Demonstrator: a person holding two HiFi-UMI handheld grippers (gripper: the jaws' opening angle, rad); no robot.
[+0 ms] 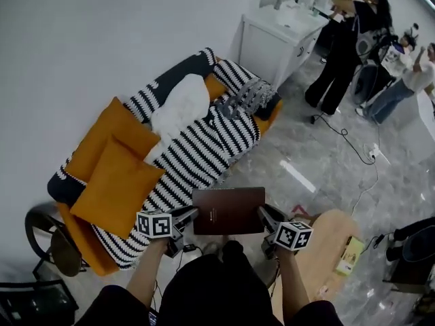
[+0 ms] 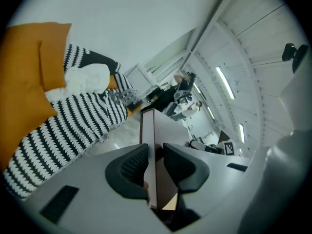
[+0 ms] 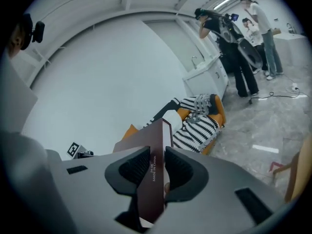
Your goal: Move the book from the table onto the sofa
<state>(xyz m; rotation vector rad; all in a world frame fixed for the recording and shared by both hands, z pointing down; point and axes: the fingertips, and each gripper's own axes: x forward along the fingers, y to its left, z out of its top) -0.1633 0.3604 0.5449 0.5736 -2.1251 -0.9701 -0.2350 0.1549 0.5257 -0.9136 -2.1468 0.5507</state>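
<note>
Striped sofa point(image 1: 204, 156) just ahead — my left gripper point(image 1: 191, 215) and right gripper point(image 1: 264, 216) each pinch the book point(image 1: 228, 210), mid-carry; next, lower it onto the seat.

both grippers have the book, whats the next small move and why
Probably carry the book forward over the open striped seat of the sofa, then lower it. The left gripper and right gripper clamp its opposite edges, and it appears to hang just short of the sofa's front edge.

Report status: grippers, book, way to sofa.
Left gripper and right gripper both clamped on book. Book in air, not yet on sofa. Nothing between them.
</note>
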